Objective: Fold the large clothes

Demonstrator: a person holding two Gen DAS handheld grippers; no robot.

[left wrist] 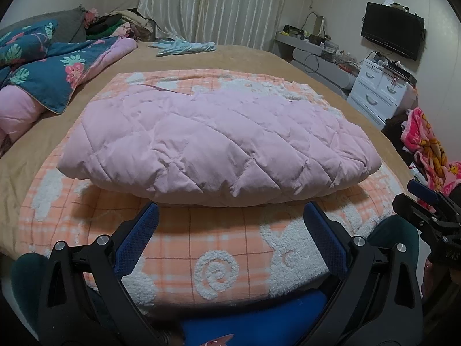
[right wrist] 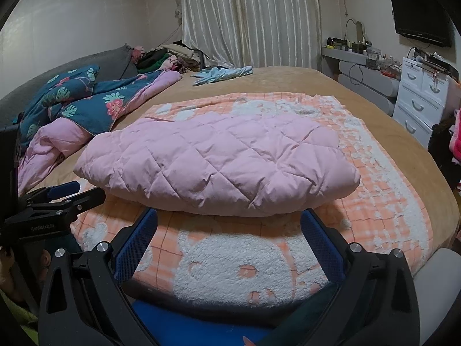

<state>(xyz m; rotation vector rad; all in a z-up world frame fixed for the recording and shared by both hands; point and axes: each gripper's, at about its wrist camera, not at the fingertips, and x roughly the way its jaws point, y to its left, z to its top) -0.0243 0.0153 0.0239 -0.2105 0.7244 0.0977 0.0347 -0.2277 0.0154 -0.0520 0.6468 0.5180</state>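
One folded pink quilted padded garment [left wrist: 219, 141] lies on one orange checked fleece blanket [left wrist: 219, 248]; my left gripper [left wrist: 230, 216] and right gripper [right wrist: 229, 222] both gape, empty.

Left gripper [left wrist: 230, 216] level and low, jaws spread wide, nothing between them — right gripper [right wrist: 229, 222] beside it, same height, jaws likewise wide apart and empty

pink towel [left wrist: 432, 155] cut off at right edge, shelf clutter [right wrist: 357, 47] too small to tell
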